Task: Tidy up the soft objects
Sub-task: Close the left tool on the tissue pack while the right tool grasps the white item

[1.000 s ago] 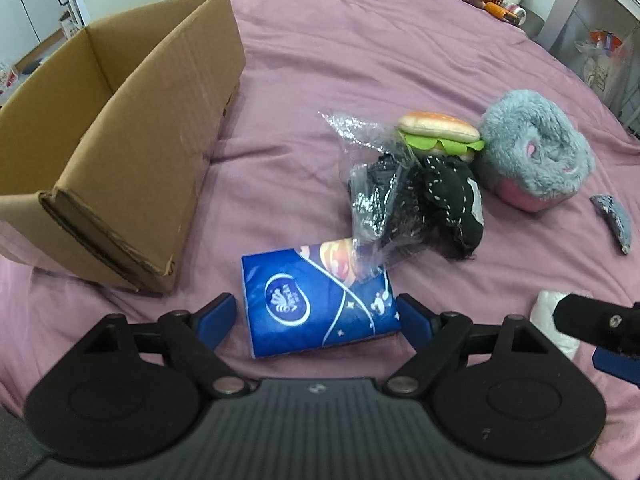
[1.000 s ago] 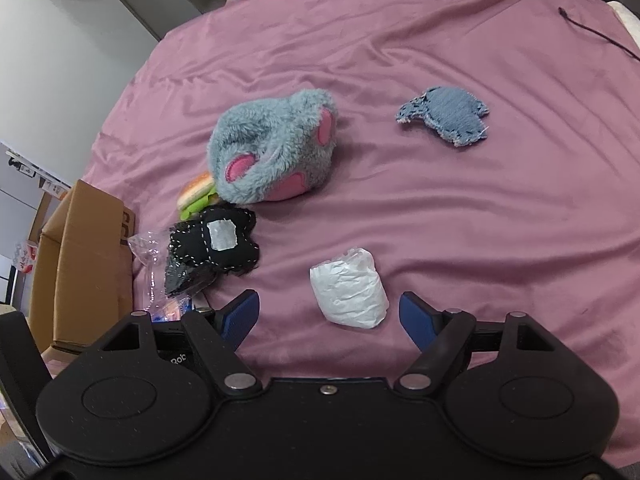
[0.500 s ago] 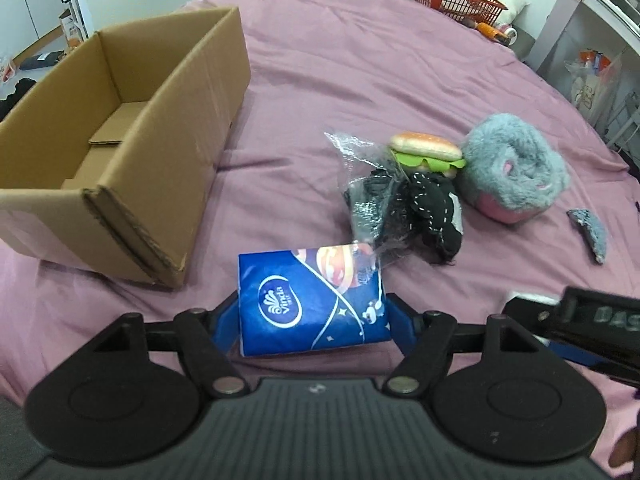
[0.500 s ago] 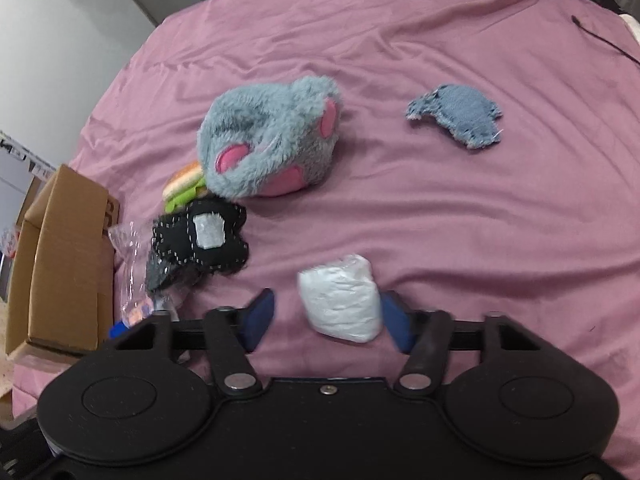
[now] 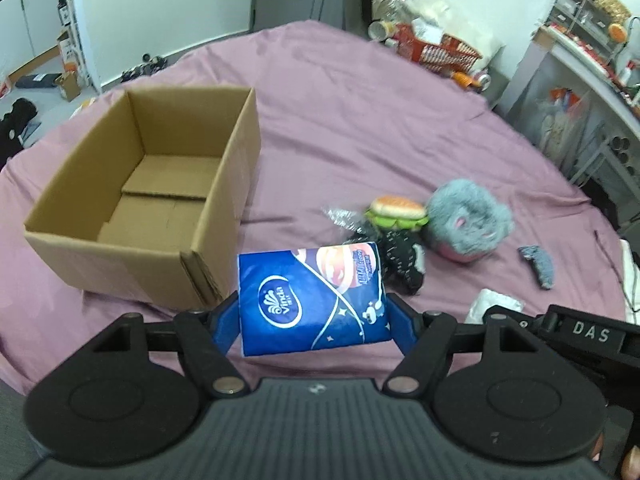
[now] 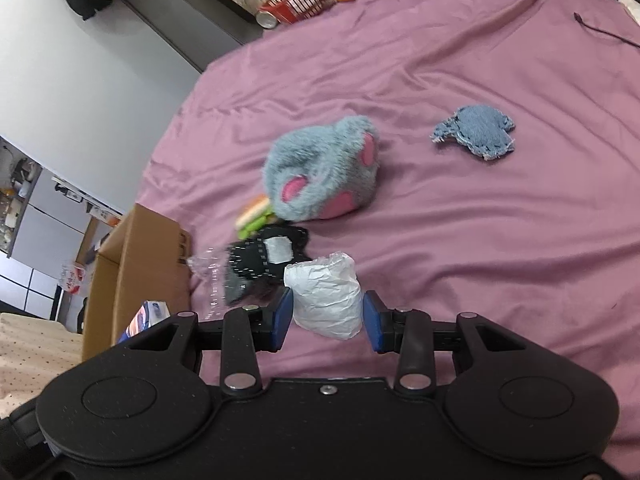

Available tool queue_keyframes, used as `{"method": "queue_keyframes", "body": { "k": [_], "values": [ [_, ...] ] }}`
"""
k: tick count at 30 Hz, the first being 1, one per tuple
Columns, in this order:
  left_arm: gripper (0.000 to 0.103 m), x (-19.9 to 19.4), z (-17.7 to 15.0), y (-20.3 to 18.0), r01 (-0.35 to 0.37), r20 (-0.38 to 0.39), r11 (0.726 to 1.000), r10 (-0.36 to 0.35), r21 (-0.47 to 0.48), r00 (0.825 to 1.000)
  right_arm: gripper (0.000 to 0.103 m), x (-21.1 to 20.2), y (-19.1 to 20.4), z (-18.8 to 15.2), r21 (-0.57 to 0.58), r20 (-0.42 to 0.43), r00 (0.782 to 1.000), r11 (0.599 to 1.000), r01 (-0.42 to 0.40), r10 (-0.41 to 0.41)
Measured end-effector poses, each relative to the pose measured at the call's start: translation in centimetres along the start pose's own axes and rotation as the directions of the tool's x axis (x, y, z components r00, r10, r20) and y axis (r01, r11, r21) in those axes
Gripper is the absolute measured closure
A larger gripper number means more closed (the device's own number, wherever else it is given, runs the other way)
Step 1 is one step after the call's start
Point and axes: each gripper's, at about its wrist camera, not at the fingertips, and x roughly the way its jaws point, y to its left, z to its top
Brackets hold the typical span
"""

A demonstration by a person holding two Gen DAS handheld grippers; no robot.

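One open brown cardboard box (image 5: 152,200) sits on the purple bedsheet (image 5: 360,128) at the left of the left wrist view; its inside shows only its own folded bottom flaps. A red plastic mesh basket (image 5: 440,48) stands at the far edge of the bed among bottles and clutter, its contents too blurred to make out.

The left claw (image 5: 314,312) has its blue pads pressed against both sides of a blue plastic-wrapped pack of tissues (image 5: 312,300), printed with a white oval logo and a planet design. The pack is lifted off the sheet, just right of the box's near corner. The right claw (image 6: 326,316) grips a crumpled white soft bundle (image 6: 326,296), wrinkled like paper or thin wrap, squeezed between its pads and raised above the sheet. Both claws have lately closed onto their loads.

On the sheet beyond lie the other soft things. A black fabric piece with white stitching (image 6: 272,256) lies beside a crinkled clear plastic bag (image 6: 208,268). Just beyond it is a toy hamburger with a green lettuce layer (image 5: 398,212), touching a fluffy grey plush with pink patches (image 6: 324,172). A small blue denim stitched patch (image 6: 476,132) lies well apart at the right.
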Motion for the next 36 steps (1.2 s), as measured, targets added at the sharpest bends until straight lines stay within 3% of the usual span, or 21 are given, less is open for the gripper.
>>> {"method": "queue_keyframes", "body": {
  "k": [11,36],
  "values": [
    [0.030,-3.6,0.9,0.8,0.008,0.050,0.998,-0.011,0.059,0.999,0.065,-3.4,3.2,-1.0,-0.108,0.070,0.997,0.993,0.040,-0.032],
    [0.030,-7.3,4.2,7.4,0.016,0.112,0.999,-0.020,0.042,0.994,0.065,-6.9,11.7,-1.4,-0.183,0.206,0.977,0.983,-0.012,0.050]
  ]
}}
